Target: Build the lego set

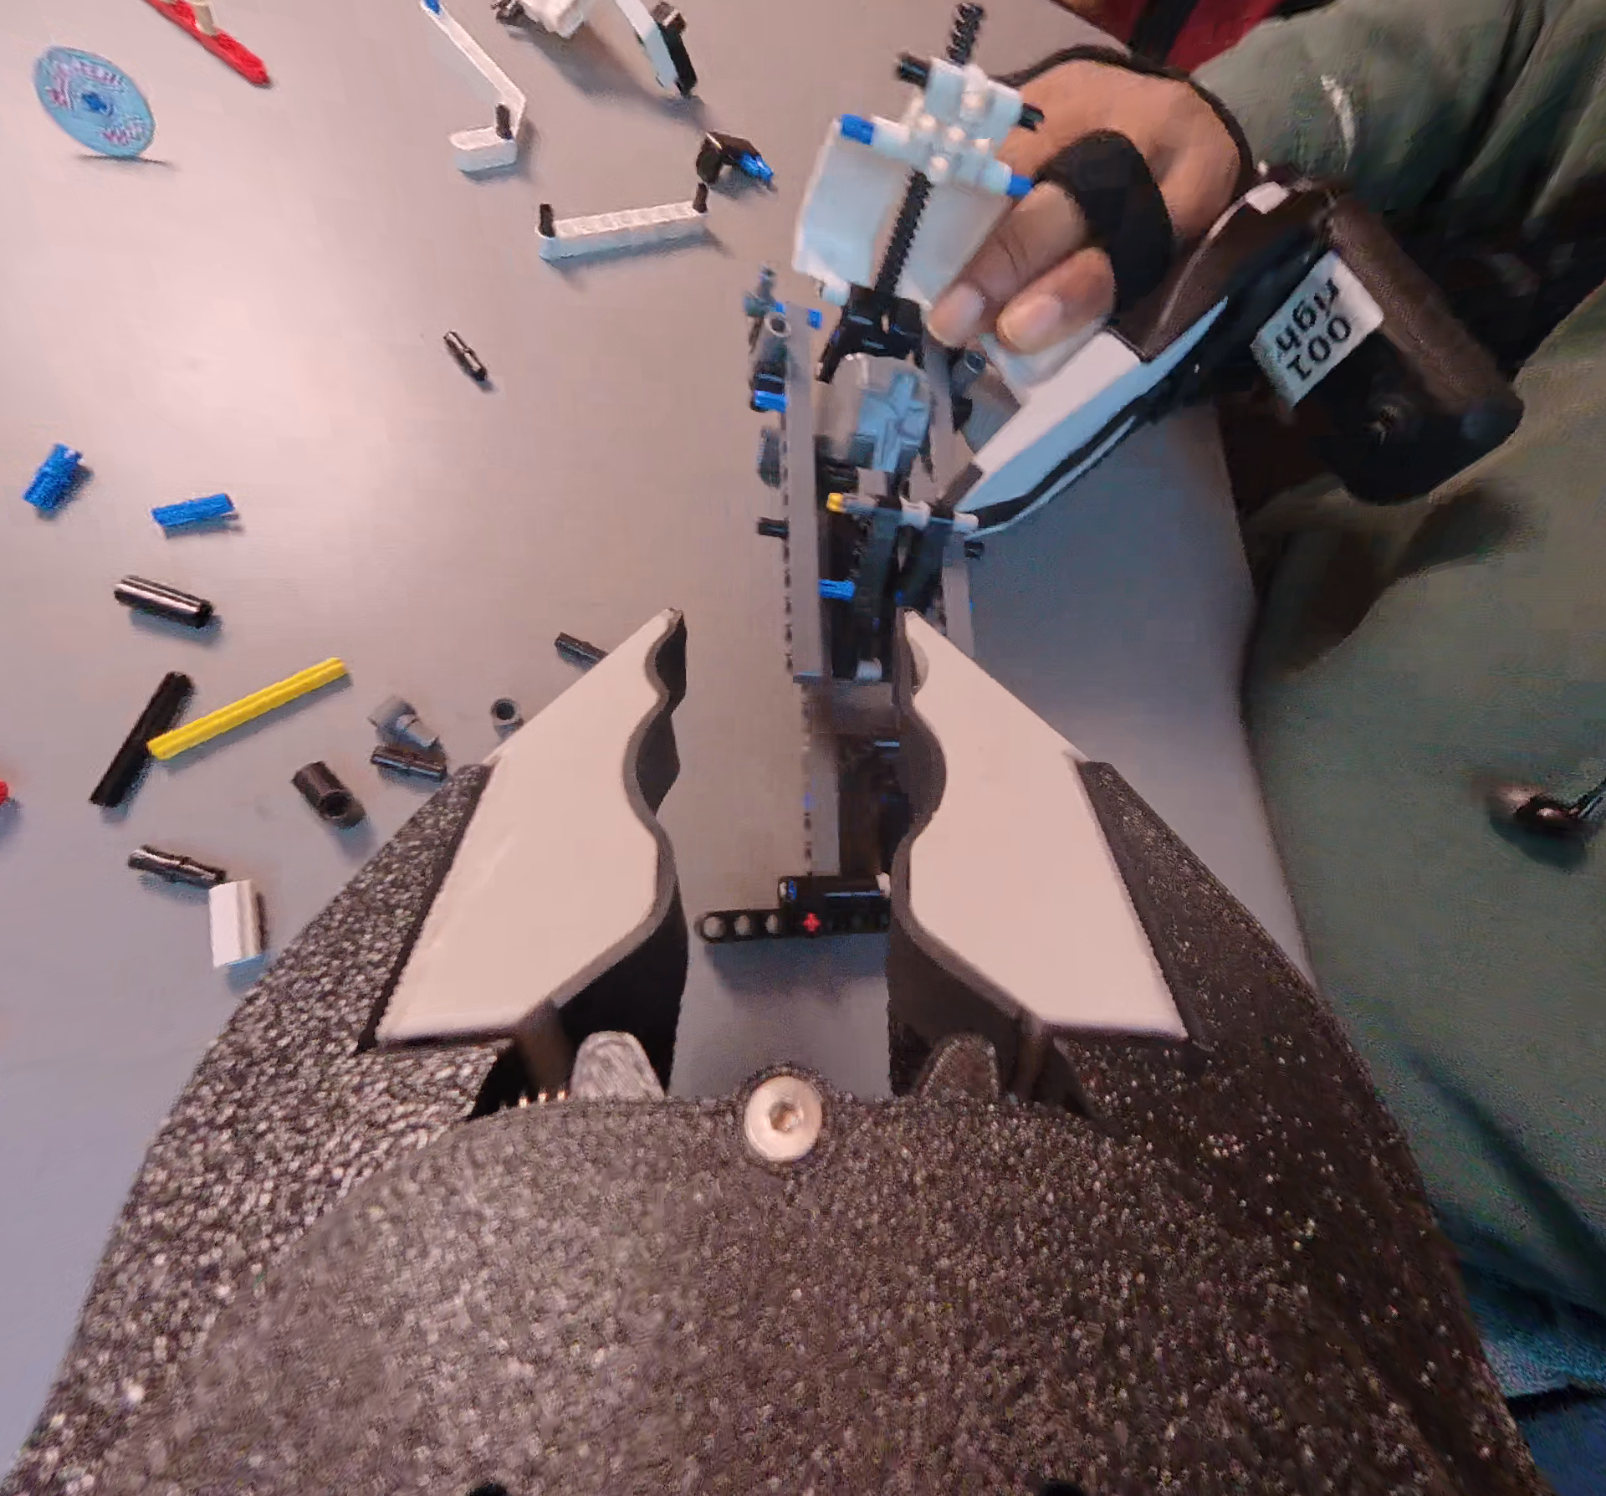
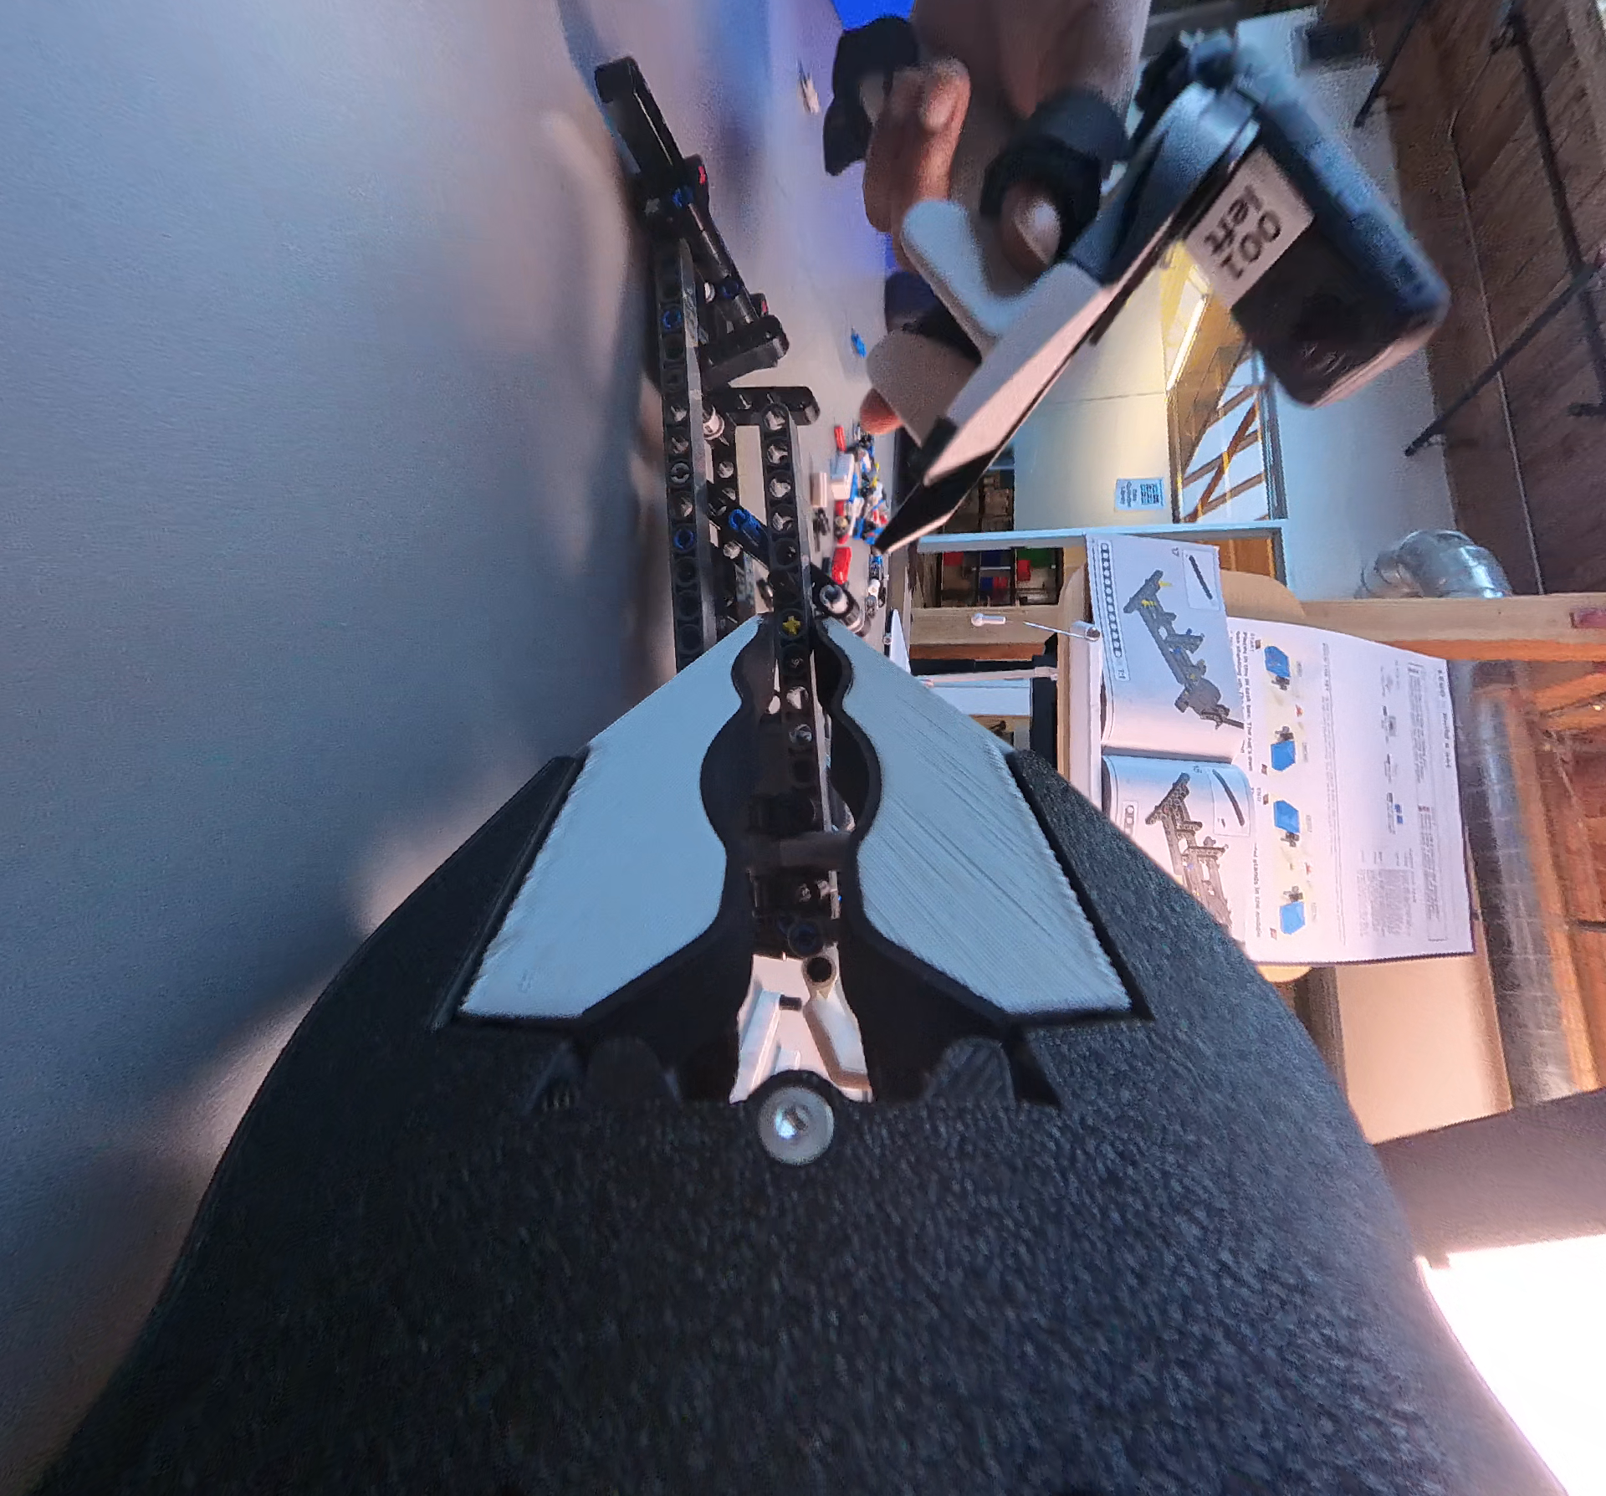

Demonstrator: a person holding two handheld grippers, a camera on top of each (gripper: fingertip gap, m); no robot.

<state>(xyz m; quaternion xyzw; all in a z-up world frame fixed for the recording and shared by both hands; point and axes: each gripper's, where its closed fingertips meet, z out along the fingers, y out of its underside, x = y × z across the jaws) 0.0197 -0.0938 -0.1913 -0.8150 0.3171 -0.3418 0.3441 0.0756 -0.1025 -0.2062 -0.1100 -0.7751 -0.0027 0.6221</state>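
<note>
Over our grey table (image 1: 348, 376), right gripper (image 2: 793, 639) clamps the light, brittle frame's (image 2: 786, 498) beam; left gripper (image 1: 791, 637) gapes.

Grey table (image 1: 365, 376), metal duct (image 2: 1443, 576)

The lego frame (image 1: 804, 550) runs lengthwise along the table (image 1: 348, 376), its near end between the fingers of the left gripper (image 1: 786, 628). At its far end the right gripper (image 2: 791, 628) is clamped on the frame. Loose pieces (image 1: 248, 707) lie scattered on the table to the left of the frame. Beyond the table, an instruction booklet (image 2: 1164, 672) stands propped upright.
</note>
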